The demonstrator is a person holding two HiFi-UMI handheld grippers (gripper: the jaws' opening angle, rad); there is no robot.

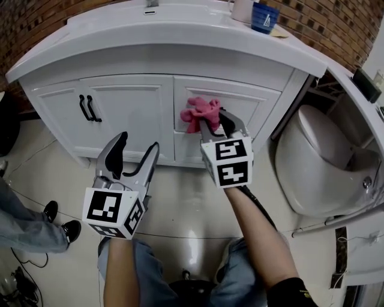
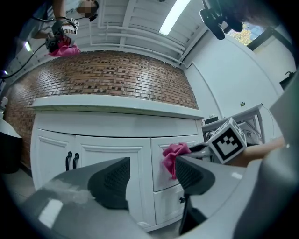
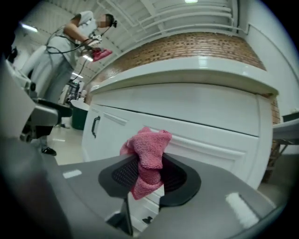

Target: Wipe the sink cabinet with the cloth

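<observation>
The white sink cabinet (image 1: 129, 114) stands under a white countertop, with doors on the left and drawers on the right. My right gripper (image 1: 213, 125) is shut on a pink cloth (image 1: 199, 113), which presses against the upper right drawer front (image 1: 252, 102). In the right gripper view the cloth (image 3: 148, 158) bunches between the two jaws, close to the cabinet face (image 3: 196, 121). My left gripper (image 1: 135, 153) hangs open and empty in front of the lower cabinet, left of the right one. The left gripper view shows the cloth (image 2: 174, 156) on the drawer.
A white toilet (image 1: 318, 162) sits to the right of the cabinet. Black door handles (image 1: 89, 108) are on the left doors. A blue cup (image 1: 264, 17) stands on the countertop. Another person's shoes (image 1: 60, 222) are on the tiled floor at left.
</observation>
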